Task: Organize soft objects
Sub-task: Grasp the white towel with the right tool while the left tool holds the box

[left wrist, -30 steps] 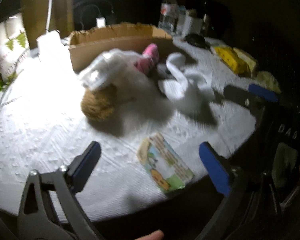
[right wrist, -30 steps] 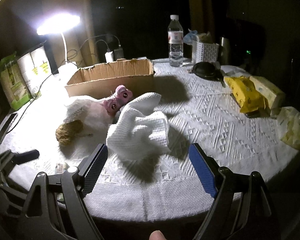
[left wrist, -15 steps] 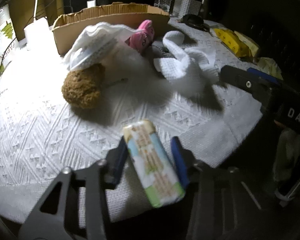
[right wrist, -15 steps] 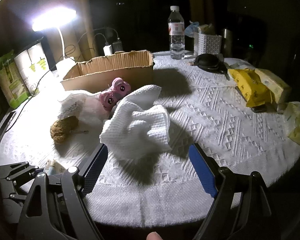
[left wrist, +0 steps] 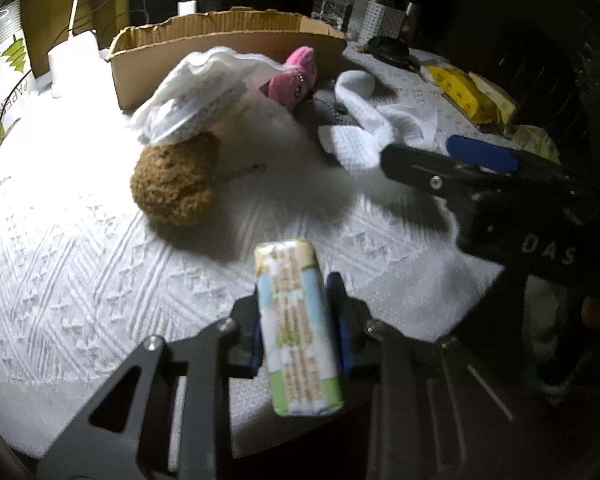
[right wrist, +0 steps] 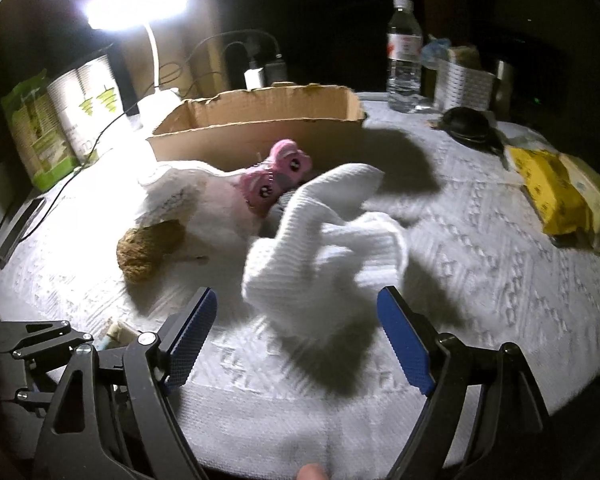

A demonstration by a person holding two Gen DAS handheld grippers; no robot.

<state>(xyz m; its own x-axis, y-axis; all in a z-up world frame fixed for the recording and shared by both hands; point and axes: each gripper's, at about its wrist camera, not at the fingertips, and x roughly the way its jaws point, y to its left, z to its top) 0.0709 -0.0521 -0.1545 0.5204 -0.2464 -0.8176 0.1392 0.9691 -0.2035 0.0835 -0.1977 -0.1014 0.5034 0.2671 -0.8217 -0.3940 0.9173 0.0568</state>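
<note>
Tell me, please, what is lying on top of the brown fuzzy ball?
A crumpled white packet overlaps the upper edge of the brown fuzzy ball; the ball's front stays exposed. How much of the ball is beneath the packet is hidden.

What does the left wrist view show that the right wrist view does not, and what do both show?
Only the left wrist view shows the printed face of the tissue pack gripped by the shut left gripper. Only the right wrist view shows the lit lamp and the right gripper with jaws open. Both show the cardboard box, brown sponge, pink toy and white towel.
</note>
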